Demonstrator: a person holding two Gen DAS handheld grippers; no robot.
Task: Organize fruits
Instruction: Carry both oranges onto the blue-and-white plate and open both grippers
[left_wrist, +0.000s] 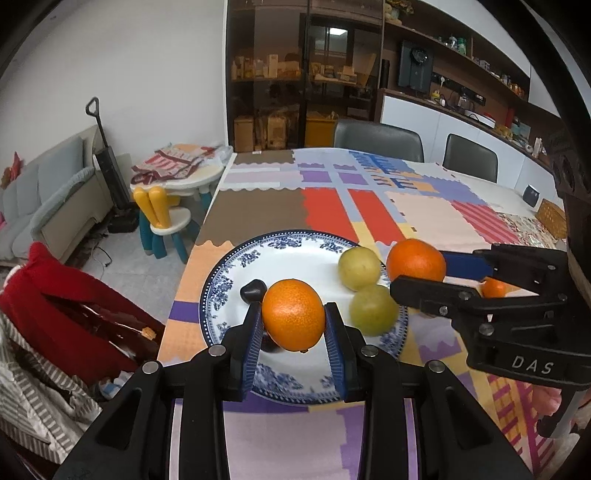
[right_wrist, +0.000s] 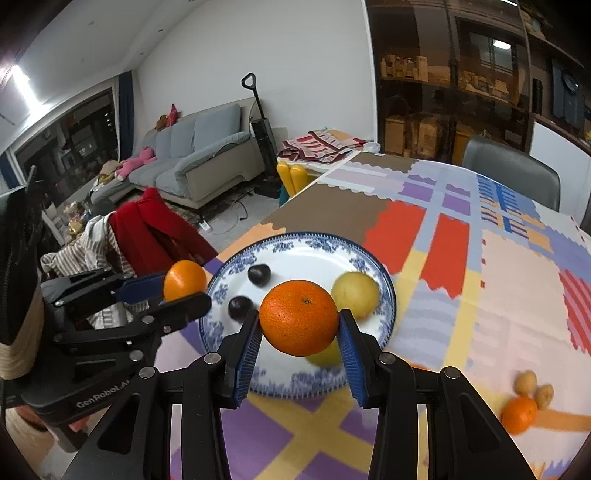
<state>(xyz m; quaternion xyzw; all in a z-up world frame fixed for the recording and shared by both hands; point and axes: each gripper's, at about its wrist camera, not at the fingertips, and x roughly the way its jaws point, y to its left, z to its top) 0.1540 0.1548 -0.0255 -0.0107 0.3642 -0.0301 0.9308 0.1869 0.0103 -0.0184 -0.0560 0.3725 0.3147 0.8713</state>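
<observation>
A blue-and-white plate (left_wrist: 236, 273) (right_wrist: 317, 243) lies on the patchwork tablecloth. My left gripper (left_wrist: 293, 325) is shut on an orange (left_wrist: 293, 319) above the plate's near side; it also shows in the right wrist view (right_wrist: 184, 291) with its orange (right_wrist: 184, 278). My right gripper (right_wrist: 300, 328) is shut on a second orange (right_wrist: 298, 316) above the plate's near edge; it shows in the left wrist view (left_wrist: 417, 273) with that orange (left_wrist: 415, 260). On the plate lie two yellow-green fruits (left_wrist: 359, 267) (left_wrist: 373, 309) (right_wrist: 355, 291) and two dark plums (left_wrist: 253, 290) (right_wrist: 259, 274) (right_wrist: 239, 307).
A small orange (right_wrist: 519, 414) (left_wrist: 494, 288) and two walnuts (right_wrist: 526, 382) (right_wrist: 544, 396) lie on the cloth right of the plate. A woven basket (left_wrist: 552, 218) stands at the far right. Chairs stand behind the table; red clothing (left_wrist: 62, 306) hangs off its left edge.
</observation>
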